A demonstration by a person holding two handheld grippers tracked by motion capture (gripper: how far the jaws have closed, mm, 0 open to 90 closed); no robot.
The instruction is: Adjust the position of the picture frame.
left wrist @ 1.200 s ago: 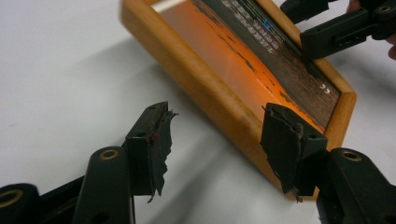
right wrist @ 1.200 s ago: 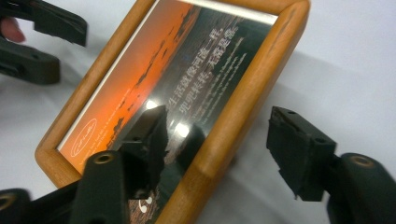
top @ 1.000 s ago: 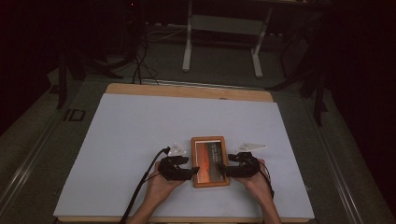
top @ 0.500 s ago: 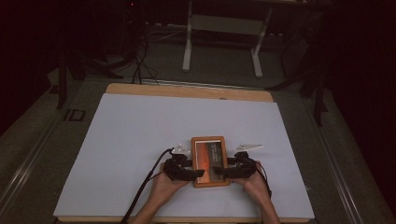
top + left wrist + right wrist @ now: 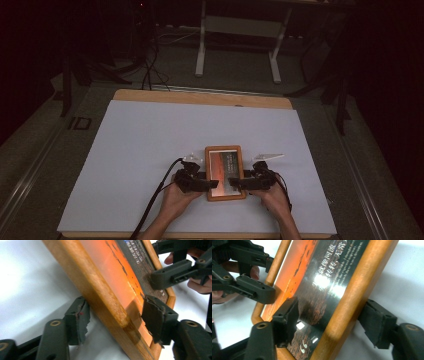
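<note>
Frame [image 5: 224,172] of orange-brown wood holds a glossy sunset picture; left tool [image 5: 204,184] and right tool [image 5: 242,184] straddle its side rails, jaws just narrowing.

My table [image 5: 150,97] has a wooden top, nearly all covered by a white sheet [image 5: 150,150] (a strip of bare wood shows along the far edge); a wood-framed picture [image 5: 224,172] lies flat on it near me
</note>
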